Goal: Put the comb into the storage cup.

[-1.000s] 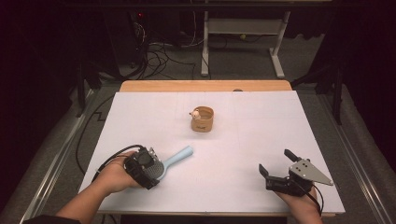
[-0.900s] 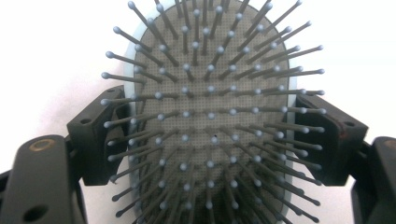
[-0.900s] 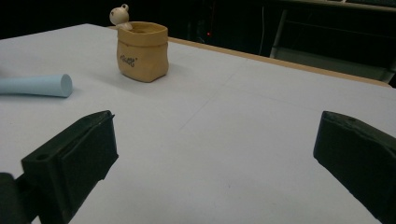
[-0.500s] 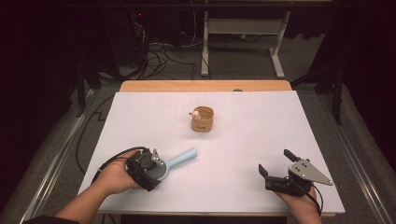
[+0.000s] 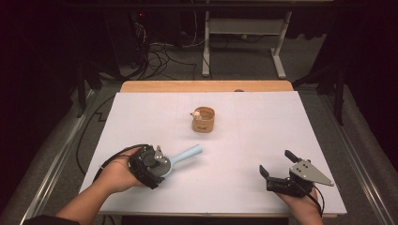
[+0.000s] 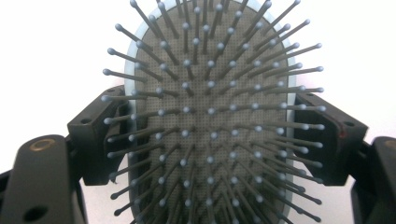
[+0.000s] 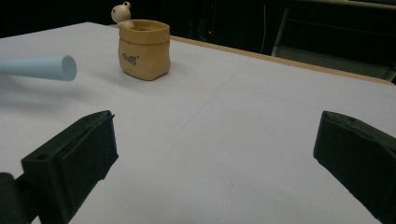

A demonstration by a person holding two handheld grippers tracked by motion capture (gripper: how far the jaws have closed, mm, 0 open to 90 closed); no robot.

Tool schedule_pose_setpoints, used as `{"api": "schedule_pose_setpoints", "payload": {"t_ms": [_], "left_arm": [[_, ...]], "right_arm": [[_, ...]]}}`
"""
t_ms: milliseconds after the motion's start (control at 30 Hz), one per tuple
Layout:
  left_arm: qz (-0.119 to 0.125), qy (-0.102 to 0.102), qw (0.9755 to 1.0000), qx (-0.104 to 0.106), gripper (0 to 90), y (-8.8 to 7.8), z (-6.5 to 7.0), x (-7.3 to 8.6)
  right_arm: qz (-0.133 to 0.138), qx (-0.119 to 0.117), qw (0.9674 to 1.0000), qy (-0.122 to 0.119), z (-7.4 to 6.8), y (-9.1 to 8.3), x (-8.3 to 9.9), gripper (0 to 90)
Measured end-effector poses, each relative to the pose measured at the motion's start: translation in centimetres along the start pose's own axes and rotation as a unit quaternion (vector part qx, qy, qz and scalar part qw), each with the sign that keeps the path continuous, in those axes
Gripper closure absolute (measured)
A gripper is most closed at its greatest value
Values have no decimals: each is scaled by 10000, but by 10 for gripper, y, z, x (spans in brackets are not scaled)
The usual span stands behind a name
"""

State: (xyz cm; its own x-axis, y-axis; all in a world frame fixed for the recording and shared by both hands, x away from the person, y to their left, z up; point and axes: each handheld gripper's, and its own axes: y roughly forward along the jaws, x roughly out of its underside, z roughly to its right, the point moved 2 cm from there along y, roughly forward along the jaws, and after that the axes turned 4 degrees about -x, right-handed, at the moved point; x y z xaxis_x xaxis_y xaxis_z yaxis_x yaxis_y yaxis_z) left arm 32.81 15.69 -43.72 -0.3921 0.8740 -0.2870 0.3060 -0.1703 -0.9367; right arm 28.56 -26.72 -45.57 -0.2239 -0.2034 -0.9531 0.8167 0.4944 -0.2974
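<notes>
A person seated at the near edge of a white-topped bench [image 5: 281, 122] works a hand-held gripper in each hand. At about 8 o'clock on the bench, the left gripper [image 5: 155, 164] is clamped on the head of a pale blue hairbrush [image 5: 185, 154], whose handle points out toward 2 o'clock, in the direction of the bench's centre. In the left gripper view the hairbrush [image 6: 210, 121] faces the camera bristle-side on, its grey pad studded with ball-tipped pins, and the two black jaws press against the blue rim on either side of the head. At about 5 o'clock the right gripper [image 5: 277, 166] rests in the person's right hand [image 5: 300, 206] near the bench's front edge with its jaws spread wide and nothing between them; the right gripper view shows bare white surface in the gap. Just beyond the centre, toward 12 o'clock, stands a small tan pouch-shaped pot [image 5: 203, 120] with a little pale figure [image 5: 196, 113] peeking over its rim at the left. The pot [image 7: 143, 48] stands well apart from both grippers, and the hairbrush handle's end [image 7: 51, 67] hangs clear of it.
</notes>
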Motion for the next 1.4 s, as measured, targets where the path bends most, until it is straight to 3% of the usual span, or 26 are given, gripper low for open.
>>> {"api": "schedule_pose_setpoints", "payload": {"t_ms": [500,700,1067,1233,1400], "left_arm": [[-52,14,9993,367,207,-34,-5,-32],[0,78,9993,371,207,-42,-4,-47],[-2,209,9983,540,207,-34,3,-76],[64,201,9981,586,207,-32,4,-86],[87,201,9978,623,207,-31,3,-95]], "right_arm": [[15,-24,10000,-79,-2,0,0,1],[17,-83,9998,-179,-5,3,0,1],[-139,-84,9984,-542,-11,19,-2,1],[-379,-120,9943,-991,-15,33,-4,0],[-626,-108,9844,-1639,-21,51,-3,0]]}}
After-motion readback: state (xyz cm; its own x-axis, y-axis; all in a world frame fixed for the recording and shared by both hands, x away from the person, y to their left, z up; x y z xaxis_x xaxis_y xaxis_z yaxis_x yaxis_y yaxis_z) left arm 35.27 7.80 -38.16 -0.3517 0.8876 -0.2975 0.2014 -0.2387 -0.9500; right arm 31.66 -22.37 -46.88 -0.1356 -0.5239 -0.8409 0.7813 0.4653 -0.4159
